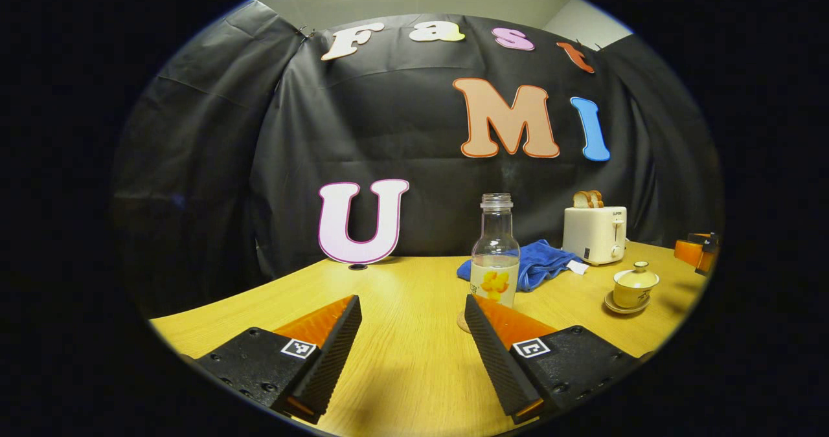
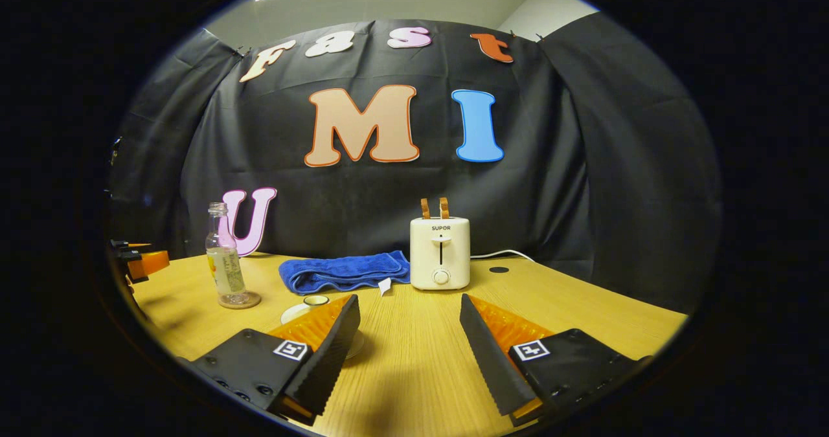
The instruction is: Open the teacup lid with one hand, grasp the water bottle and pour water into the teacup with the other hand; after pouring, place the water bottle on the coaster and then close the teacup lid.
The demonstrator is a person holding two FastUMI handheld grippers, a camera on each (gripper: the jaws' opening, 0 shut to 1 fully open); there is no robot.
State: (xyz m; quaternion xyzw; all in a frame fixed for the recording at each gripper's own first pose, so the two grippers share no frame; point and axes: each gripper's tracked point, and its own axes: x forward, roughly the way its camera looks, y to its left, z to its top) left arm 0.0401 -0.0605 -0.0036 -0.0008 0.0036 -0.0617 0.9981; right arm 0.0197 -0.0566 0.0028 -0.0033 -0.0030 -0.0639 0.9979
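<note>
A clear, uncapped water bottle [image 1: 495, 249] with a fruit label stands upright on a round coaster [image 1: 461, 324], just beyond the right finger of my open left gripper [image 1: 411, 302]. To the right, a cream teacup [image 1: 636, 285] sits on its saucer with the lid on. In the right gripper view the bottle [image 2: 225, 256] stands on the coaster [image 2: 241, 301] at far left. The teacup [image 2: 315, 301] is mostly hidden behind the left finger of my open right gripper [image 2: 409, 304]. Neither gripper holds anything.
A white toaster [image 2: 440, 252] with bread slices stands at the back of the wooden table [image 2: 414, 359], with a folded blue towel [image 2: 343, 272] to its left. The right gripper [image 1: 696, 252] shows at the right edge, the left gripper [image 2: 139, 262] at the left edge.
</note>
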